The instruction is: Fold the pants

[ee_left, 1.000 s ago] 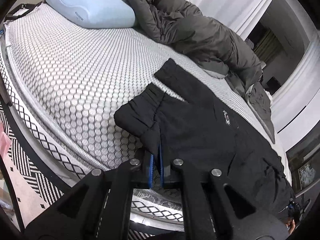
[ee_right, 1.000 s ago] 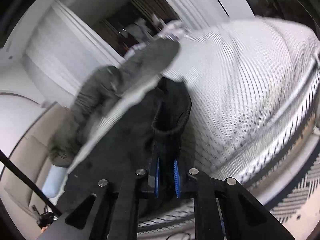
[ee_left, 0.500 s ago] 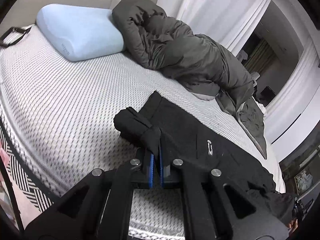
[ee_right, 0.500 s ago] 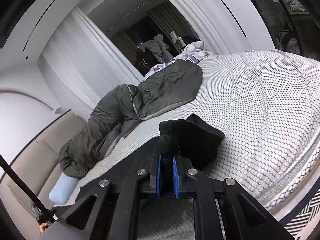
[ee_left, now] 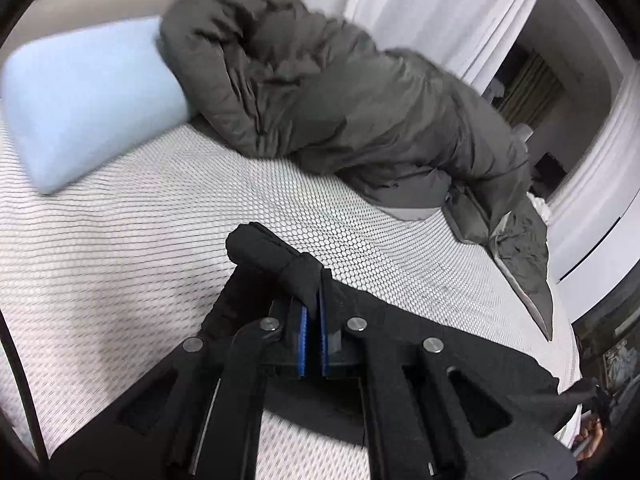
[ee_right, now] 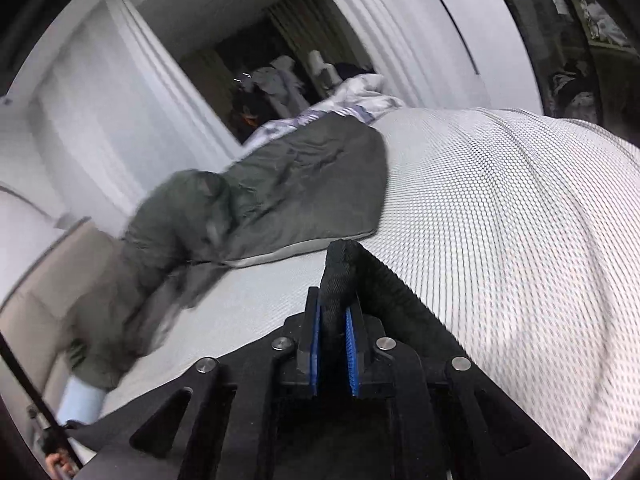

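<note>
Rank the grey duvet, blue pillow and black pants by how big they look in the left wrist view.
1. grey duvet, largest.
2. blue pillow and black pants: unsure; the pants sit close to the camera and are partly hidden behind the tool.

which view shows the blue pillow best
The left wrist view: the blue pillow fills the upper left, lying on the mattress with the grey duvet overlapping its right end. The right wrist view catches only a small pale-blue end low on the left, under the duvet.

Pants [ee_left: 400, 344] lie on the mattress [ee_left: 120, 264], before the duvet [ee_left: 340, 112]; pillow [ee_left: 88, 96] left.
</note>
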The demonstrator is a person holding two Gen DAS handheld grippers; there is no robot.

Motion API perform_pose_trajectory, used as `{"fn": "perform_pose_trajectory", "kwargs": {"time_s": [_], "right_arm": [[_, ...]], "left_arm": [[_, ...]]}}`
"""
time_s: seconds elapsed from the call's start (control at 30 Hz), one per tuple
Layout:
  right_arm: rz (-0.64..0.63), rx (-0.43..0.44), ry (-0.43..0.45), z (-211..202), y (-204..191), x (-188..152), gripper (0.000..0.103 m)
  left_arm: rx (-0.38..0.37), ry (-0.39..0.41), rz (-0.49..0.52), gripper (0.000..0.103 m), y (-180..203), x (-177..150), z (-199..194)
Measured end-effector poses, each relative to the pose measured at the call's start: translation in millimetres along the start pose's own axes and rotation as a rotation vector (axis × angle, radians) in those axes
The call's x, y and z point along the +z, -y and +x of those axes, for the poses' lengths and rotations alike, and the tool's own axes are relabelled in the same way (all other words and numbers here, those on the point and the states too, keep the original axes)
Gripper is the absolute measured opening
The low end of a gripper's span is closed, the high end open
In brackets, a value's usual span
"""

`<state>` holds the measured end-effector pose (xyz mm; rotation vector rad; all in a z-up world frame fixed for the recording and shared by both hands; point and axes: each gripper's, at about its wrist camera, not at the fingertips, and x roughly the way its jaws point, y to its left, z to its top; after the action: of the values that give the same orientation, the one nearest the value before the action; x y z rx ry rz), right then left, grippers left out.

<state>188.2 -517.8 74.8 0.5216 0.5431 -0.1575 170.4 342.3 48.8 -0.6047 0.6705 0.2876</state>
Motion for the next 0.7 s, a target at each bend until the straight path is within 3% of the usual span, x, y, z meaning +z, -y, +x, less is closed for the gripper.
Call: {"fn": "perform_pose_trajectory", "kwargs": {"time_s": [0.03, 0.07, 0.1, 0.13, 0.17, 0.27, 0.33, 0.47, 0.6, 0.7], "right_arm": [[-0.016, -0.049, -0.015, 18, -4, 6, 0.031], [-0.037, -0.106, -0.025, 31, -9, 8, 0.048], [-0.073, -0.224, -0.032, 44, -13, 11, 0.052], [-0.094, -0.308, -0.037, 49, -14, 11, 0.052], [-0.098, -0.361, -0.028, 48, -14, 9, 0.052], [-0.119, -0.343, -0.011, 29, -15, -3, 0.058], [-0.133, -0.316, -0.002, 14, -17, -17, 0.068], [-0.062, -0.183, 0.02, -18, -21, -54, 0.082], [-0.004, -0.038, 0.019, -31, -24, -89, 0.086], [-0.015, 0.053, -0.029, -22, -36, -103, 0.086]], "left_arm": [[0.018, -0.028, 0.003, 0.005, 1, 4, 16], [0.043, -0.05, 0.01, 0.014, 2, 8, 31], [0.085, -0.064, 0.021, 0.024, 2, 9, 42], [0.136, -0.067, 0.032, 0.039, 1, 10, 48], [0.172, -0.063, 0.038, 0.048, 0, 10, 50], [0.151, -0.036, 0.041, 0.066, -6, 5, 39], [0.152, -0.024, 0.045, 0.068, -10, -3, 30], [0.109, -0.038, 0.061, 0.069, -8, -24, 21], [0.037, -0.072, 0.048, 0.068, -13, -61, 19], [0.036, -0.117, 0.029, 0.056, -13, -72, 40]]}}
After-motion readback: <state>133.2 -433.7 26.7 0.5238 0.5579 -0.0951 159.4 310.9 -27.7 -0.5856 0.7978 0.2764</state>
